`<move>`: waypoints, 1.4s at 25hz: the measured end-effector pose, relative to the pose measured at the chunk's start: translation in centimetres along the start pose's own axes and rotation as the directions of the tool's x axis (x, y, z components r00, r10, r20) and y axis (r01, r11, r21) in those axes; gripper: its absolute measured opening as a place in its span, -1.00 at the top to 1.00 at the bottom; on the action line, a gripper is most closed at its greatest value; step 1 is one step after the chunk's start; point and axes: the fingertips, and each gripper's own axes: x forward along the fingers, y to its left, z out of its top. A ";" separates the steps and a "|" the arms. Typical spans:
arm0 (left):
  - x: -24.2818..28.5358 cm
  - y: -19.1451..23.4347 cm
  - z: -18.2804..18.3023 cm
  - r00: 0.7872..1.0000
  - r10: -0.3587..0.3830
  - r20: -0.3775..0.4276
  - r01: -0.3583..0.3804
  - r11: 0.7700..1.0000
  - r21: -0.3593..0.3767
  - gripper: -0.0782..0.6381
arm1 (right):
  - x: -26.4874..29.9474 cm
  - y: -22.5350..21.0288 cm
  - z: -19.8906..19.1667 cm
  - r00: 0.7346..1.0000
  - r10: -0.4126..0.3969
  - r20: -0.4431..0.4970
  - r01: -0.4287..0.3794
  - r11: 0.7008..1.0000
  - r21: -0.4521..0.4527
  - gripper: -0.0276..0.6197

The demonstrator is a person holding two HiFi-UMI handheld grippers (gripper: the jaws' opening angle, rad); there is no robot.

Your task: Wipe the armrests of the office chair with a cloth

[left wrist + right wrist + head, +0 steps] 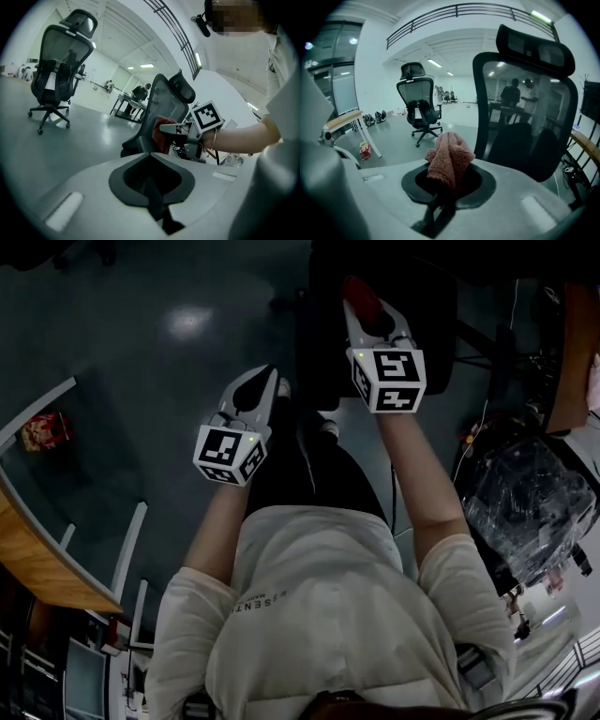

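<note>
A black mesh office chair (524, 117) stands right in front of me; in the head view it is a dark shape (323, 334) at the top, and its armrests are too dark to make out. My right gripper (367, 307) is raised toward the chair and shut on a reddish fluffy cloth (449, 161), which bunches up out of the jaws. The left gripper view shows that cloth (161, 136) beside the chair's back (164, 105). My left gripper (267, 385) hangs lower and left of the chair, its jaws together with nothing in them.
A second office chair (58, 70) stands apart on the grey floor. A wooden table (37, 563) and a red packet (42, 432) are at the left. A plastic-wrapped bundle (525, 502) and a wooden desk edge (574, 352) crowd the right.
</note>
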 end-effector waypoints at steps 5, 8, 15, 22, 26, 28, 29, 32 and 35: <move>2.4 0.1 -2.3 0.999 -0.029 -0.035 0.027 0.999 -0.032 0.74 | 2.5 1.1 0.0 0.998 0.064 -0.030 -0.065 0.996 -0.058 0.76; 3.9 0.2 -3.2 0.998 -0.048 -0.047 0.046 0.998 -0.037 0.74 | 3.4 2.4 -0.8 0.994 0.091 -0.053 -0.094 0.993 -0.067 0.76; 4.8 0.1 -4.2 0.997 -0.038 -0.060 0.033 0.996 -0.079 0.76 | 3.2 4.7 -1.7 0.981 0.154 -0.118 -0.159 0.987 -0.030 0.76; 4.5 -0.5 -4.5 0.999 -0.032 -0.030 0.030 0.996 -0.090 0.76 | 1.4 6.8 -3.1 0.965 0.234 -0.117 -0.234 0.972 0.016 0.77; 4.4 -0.8 -4.9 0.999 -0.039 -0.014 0.038 0.997 -0.072 0.76 | 0.0 8.0 -4.2 0.957 0.268 -0.112 -0.268 0.963 0.019 0.77; 4.4 -1.0 -5.0 0.999 -0.045 -0.014 0.044 0.997 -0.057 0.76 | -0.9 8.7 -4.7 0.949 0.296 -0.111 -0.295 0.955 0.023 0.77; 4.4 -1.1 -5.2 0.999 -0.047 -0.018 0.046 0.998 -0.053 0.76 | -1.4 9.1 -5.0 0.945 0.309 -0.110 -0.308 0.951 0.026 0.77; 4.4 -1.2 -5.6 0.999 -0.044 -0.031 0.043 0.998 -0.035 0.76 | -3.3 10.1 -6.3 0.934 0.341 -0.104 -0.338 0.940 0.042 0.77; 4.2 -1.0 -5.6 0.999 -0.027 -0.018 0.027 1.000 -0.015 0.75 | -5.0 11.3 -7.7 0.925 0.368 -0.096 -0.362 0.929 0.081 0.77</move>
